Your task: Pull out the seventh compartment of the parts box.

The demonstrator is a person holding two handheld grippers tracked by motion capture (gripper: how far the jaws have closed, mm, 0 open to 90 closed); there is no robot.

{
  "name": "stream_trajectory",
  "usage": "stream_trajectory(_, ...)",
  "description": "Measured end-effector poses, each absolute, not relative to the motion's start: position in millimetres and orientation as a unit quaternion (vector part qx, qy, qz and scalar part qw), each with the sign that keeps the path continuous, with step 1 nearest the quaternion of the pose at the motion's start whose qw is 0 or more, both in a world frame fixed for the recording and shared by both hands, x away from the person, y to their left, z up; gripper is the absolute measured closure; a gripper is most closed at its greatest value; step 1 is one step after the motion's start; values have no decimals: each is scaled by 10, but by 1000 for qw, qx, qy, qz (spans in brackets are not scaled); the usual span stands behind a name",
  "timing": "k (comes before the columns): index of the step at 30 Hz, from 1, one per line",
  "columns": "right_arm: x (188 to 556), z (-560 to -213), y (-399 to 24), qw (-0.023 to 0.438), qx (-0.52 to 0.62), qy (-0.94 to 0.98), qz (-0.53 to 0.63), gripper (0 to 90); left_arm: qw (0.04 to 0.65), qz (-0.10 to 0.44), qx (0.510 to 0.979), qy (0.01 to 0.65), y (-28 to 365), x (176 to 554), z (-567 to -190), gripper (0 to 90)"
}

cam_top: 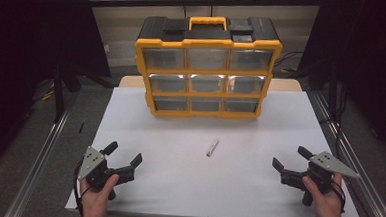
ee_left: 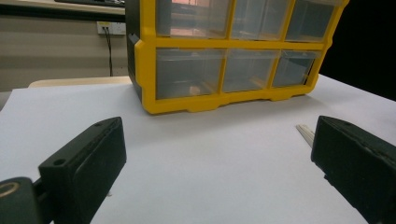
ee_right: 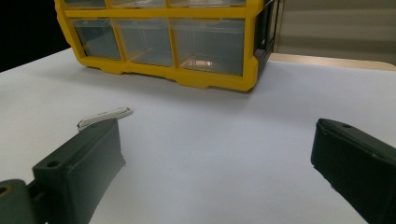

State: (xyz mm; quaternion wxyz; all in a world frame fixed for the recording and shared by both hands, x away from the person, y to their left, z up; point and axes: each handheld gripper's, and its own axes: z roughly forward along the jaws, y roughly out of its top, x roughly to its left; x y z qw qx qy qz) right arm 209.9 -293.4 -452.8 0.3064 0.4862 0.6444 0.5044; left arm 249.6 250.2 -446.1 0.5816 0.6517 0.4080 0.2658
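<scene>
Tools wait at the near edge of the white surface (cam_top: 177, 188), one to each side, both spread wide and holding nothing. The left tool (cam_top: 125, 153) sits at the near left, the right tool (cam_top: 289, 157) at the near right, each angled inward toward the middle, which looks like a ready stance before a reach. Between them, a little farther out, lies a small pale clipper-like piece (cam_top: 212, 147), flat on the surface and apart from everything else; it also shows just past one black jaw in the right gripper view (ee_right: 103, 116). It is the nearest thing to either tool, so it is probably what will be picked up. Behind it stands a yellow drawer cabinet (cam_top: 206, 69), upright with its clear drawers shut and facing the person, likely the place the piece belongs. Its position midway leaves either tool free to take it.
</scene>
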Motion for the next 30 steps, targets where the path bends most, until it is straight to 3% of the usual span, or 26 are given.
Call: stream_trajectory(30, 2052, -4525, -2960, 312, 488, 641, 503, 18, 549, 276, 699, 366, 2364, 2677, -4449, 33)
